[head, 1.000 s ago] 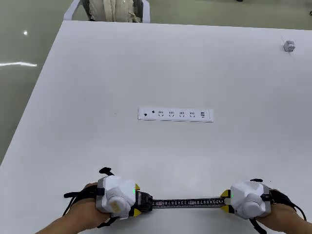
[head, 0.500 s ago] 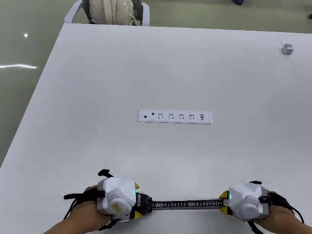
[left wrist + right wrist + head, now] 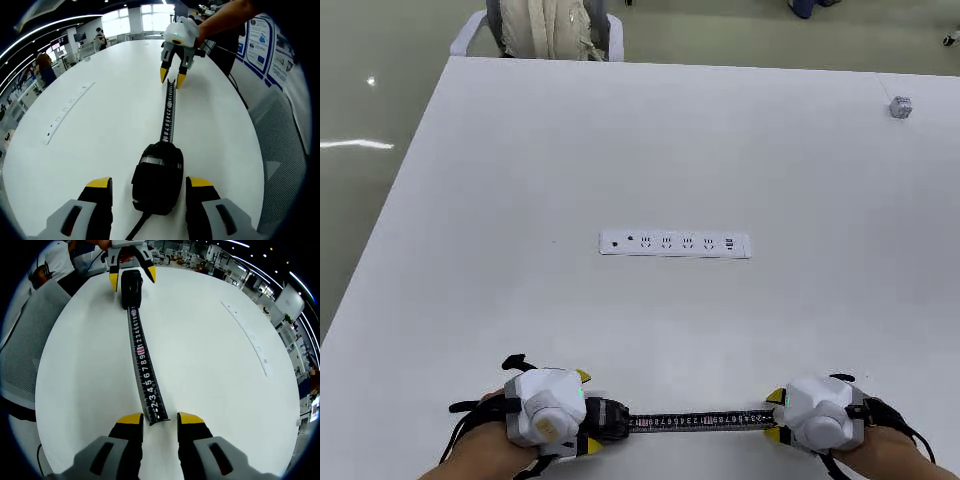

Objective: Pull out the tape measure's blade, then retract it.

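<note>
The black tape measure case lies on the white table near its front edge. Its blade runs out flat to the right. My left gripper is open, its yellow-tipped jaws straddling the case with small gaps on both sides. My right gripper is open too, and the blade's hooked end lies between its jaws with a gap on one side. In the left gripper view the blade reaches the right gripper. The right gripper view looks back along it to the case and the left gripper.
A white power strip lies mid-table, well beyond the tape. A small grey object sits at the far right. A chair draped with cloth stands at the far edge. A mesh chair is close behind the front edge.
The left gripper's jaws have spread wider and drawn back a little, so the case now pokes out past their tips. The blade stays extended. The head camera has tilted slightly.
</note>
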A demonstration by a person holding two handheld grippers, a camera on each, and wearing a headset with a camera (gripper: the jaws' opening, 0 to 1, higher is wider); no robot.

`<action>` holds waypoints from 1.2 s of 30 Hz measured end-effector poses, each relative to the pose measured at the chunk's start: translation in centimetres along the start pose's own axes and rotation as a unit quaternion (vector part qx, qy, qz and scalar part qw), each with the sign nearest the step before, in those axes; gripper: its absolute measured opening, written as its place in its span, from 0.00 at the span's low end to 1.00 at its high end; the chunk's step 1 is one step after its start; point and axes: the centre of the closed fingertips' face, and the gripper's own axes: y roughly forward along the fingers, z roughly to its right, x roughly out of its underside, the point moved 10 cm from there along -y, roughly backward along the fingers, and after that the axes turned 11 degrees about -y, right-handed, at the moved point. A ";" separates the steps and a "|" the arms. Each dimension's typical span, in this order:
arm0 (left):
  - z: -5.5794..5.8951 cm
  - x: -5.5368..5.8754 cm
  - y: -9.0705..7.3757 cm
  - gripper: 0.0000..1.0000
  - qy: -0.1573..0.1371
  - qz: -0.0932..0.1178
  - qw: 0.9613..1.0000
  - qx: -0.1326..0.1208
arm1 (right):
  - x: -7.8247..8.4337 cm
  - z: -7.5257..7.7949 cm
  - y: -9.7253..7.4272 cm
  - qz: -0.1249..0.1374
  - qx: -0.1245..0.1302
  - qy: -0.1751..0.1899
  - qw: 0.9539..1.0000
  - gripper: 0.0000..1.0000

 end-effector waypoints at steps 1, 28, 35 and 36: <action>0.0 0.0 -0.1 0.58 -0.006 0.002 1.000 -0.003 | 0.0 0.0 0.0 0.001 0.003 0.004 1.000 0.27; 0.5 1.7 -2.5 0.75 -0.146 0.056 0.984 -0.081 | 0.2 -1.8 -2.0 0.054 0.089 0.181 0.978 0.38; 1.3 2.5 -3.2 0.79 -0.188 0.073 0.974 -0.101 | -0.5 -3.6 -2.4 0.077 0.117 0.245 0.959 0.41; 1.4 2.5 -3.2 0.79 -0.191 0.073 0.974 -0.102 | -0.4 -3.8 -2.2 0.078 0.119 0.252 0.957 0.41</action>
